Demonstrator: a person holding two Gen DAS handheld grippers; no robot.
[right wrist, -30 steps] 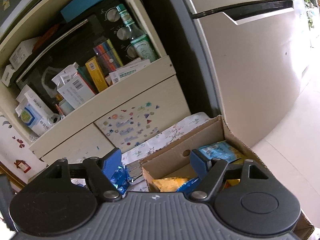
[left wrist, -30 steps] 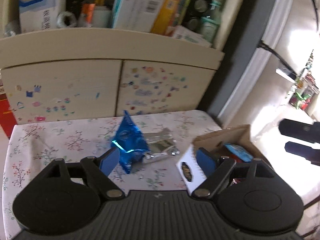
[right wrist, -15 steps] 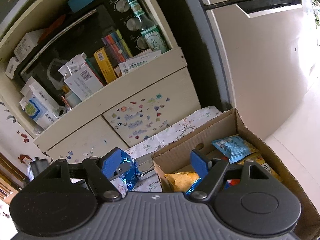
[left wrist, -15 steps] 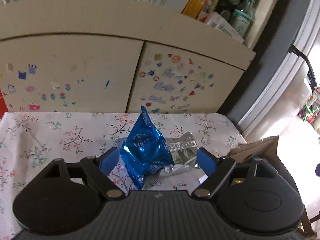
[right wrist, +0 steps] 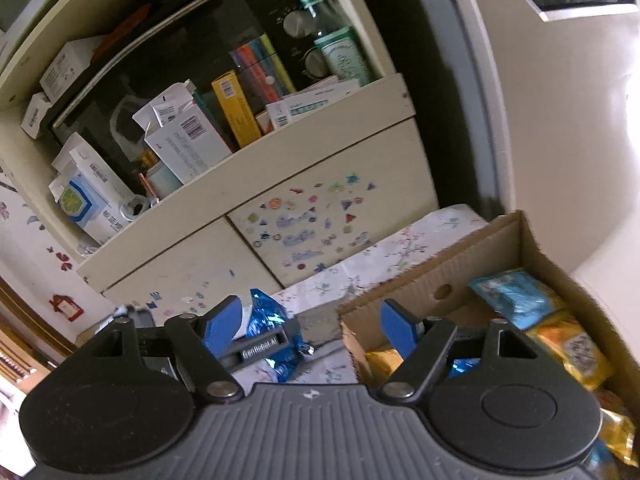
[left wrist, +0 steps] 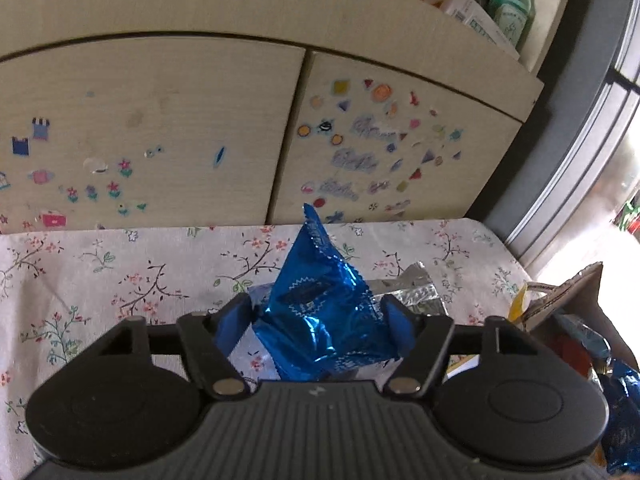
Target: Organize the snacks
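A shiny blue snack packet (left wrist: 320, 312) stands tilted on the flowered tablecloth (left wrist: 120, 272), partly on top of a silver packet (left wrist: 416, 292). My left gripper (left wrist: 316, 322) is closing its jaws around the blue packet, and both blue pads touch its sides. In the right wrist view the same blue packet (right wrist: 266, 312) shows with the left gripper's fingers at it. My right gripper (right wrist: 310, 324) is open and holds nothing, hanging over the near left corner of a cardboard box (right wrist: 440, 264). The box holds a light blue packet (right wrist: 516, 296) and a yellow packet (right wrist: 568, 344).
A cream cabinet (left wrist: 160, 120) with stickers on its doors stands right behind the table. Its shelf above is crowded with boxes and a green bottle (right wrist: 340, 48). A pale fridge (right wrist: 560, 120) rises to the right of the box.
The left gripper came down and forward over the blue packet and narrowed its jaws onto it. The right gripper drifted a little, so the box sits further right in its view.
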